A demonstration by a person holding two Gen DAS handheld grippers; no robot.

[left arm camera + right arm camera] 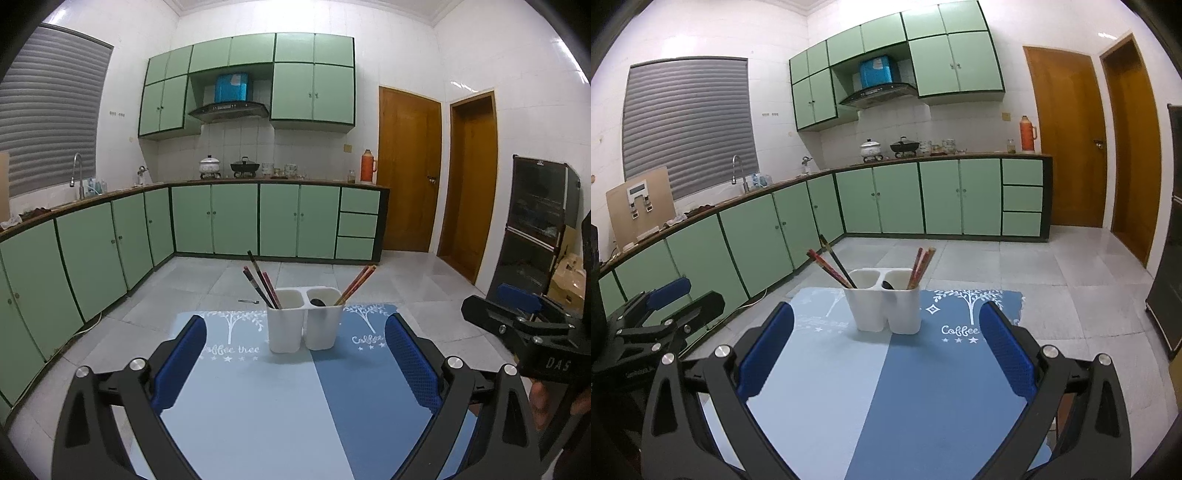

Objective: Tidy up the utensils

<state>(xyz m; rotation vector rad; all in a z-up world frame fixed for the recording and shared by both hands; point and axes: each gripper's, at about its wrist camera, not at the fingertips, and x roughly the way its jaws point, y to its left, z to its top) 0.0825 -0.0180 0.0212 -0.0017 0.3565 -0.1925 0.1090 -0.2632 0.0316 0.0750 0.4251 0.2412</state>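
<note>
Both the left gripper (295, 365) and right gripper (886, 354) hover spread wide and empty over the counter (923, 406), facing the white two-compartment holder (301, 319) where dark chopsticks (260, 282) and reddish chopsticks (356, 284) stand apart, seemingly sorted.

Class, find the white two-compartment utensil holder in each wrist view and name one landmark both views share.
Left wrist view: the utensil holder stands at the centre, on the far part of the blue mat, between the open left gripper's fingers.
Right wrist view: the holder stands just left of centre, beyond the open right gripper.
Shared landmark: the orange flask on the counter.
</note>
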